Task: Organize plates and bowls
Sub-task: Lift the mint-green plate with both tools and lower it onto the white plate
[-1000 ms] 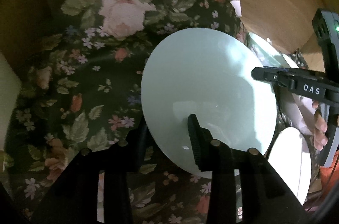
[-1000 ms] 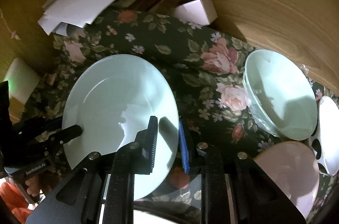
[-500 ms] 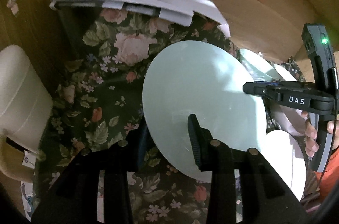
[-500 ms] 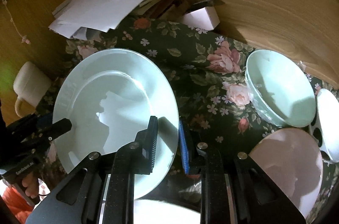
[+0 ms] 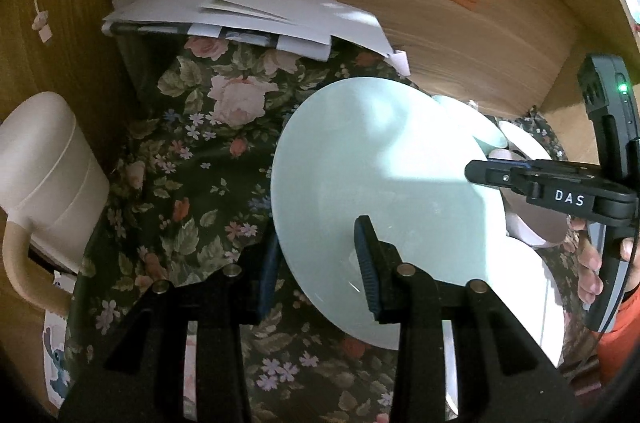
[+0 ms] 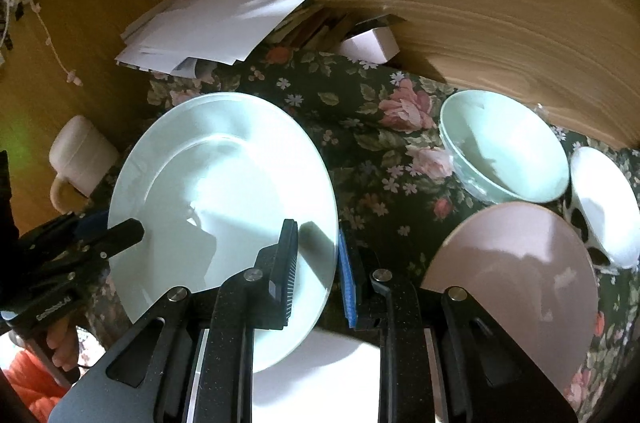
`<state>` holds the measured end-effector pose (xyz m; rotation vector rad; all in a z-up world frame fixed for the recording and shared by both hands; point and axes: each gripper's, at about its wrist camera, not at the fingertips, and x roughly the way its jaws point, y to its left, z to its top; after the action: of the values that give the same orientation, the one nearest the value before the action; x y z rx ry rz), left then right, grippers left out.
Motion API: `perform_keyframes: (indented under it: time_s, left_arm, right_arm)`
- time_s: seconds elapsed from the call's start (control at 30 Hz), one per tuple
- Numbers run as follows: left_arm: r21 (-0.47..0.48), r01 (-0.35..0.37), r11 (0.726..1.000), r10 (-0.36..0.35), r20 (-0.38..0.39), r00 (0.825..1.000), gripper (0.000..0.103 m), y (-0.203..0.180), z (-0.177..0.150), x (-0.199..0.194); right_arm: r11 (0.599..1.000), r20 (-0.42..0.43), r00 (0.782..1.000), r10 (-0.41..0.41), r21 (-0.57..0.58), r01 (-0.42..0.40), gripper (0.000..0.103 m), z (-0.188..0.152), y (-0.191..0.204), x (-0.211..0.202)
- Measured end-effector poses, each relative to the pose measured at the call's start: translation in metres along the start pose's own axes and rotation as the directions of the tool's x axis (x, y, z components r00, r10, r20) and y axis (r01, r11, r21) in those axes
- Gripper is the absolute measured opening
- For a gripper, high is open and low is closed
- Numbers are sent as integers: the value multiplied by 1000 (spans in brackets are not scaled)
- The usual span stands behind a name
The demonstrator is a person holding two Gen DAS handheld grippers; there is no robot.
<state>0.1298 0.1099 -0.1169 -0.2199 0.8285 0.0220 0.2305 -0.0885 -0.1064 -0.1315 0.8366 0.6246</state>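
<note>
Plate: a pale green round ceramic plate (image 6: pixel 224 199) is held tilted above the floral-clothed bench (image 6: pixel 372 127), gripped at two rim points.
Left hand-held gripper (image 5: pixel 320 263): its jaws are clamped on the plate's rim at about 7 o'clock in the left wrist view; one pad lies on the visible face, the other behind the rim.
Right hand-held gripper (image 6: pixel 318 263): it is closed on the plate's rim at about 4 o'clock in the right wrist view, a pad on each face.
Bowls: a pale green ceramic bowl (image 6: pixel 504 147) is seen at 2 o'clock, a pink bowl (image 6: pixel 516 279) at 4 o'clock, touching or overlapping it.
Background: a stack of white papers (image 6: pixel 212 27) lies at 11 o'clock, a cream mug (image 6: pixel 80 159) at 9 o'clock.
</note>
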Motion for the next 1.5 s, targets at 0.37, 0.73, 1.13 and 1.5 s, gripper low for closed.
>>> perform_keyframes:
  time_s: [0.37, 0.73, 1.13, 1.5]
  left_arm:
    - [38, 16, 999, -16, 4, 1000, 36, -23, -12, -12]
    - [63, 39, 997, -39, 3, 999, 36, -43, -27, -23]
    - [92, 67, 994, -65, -20, 998, 36, -62, -46, -27]
    - [112, 71, 991, -65, -54, 996, 36, -73, -64, -24]
  right_arm:
    - [999, 36, 999, -18, 30, 17, 18, -25, -7, -29]
    - [998, 68, 997, -38, 61, 34, 18, -51, -15, -53]
    - [993, 82, 995, -49, 112, 39, 18, -86, -24, -67]
    - [988, 62, 997, -36, 155, 26, 18, -115, -28, -65]
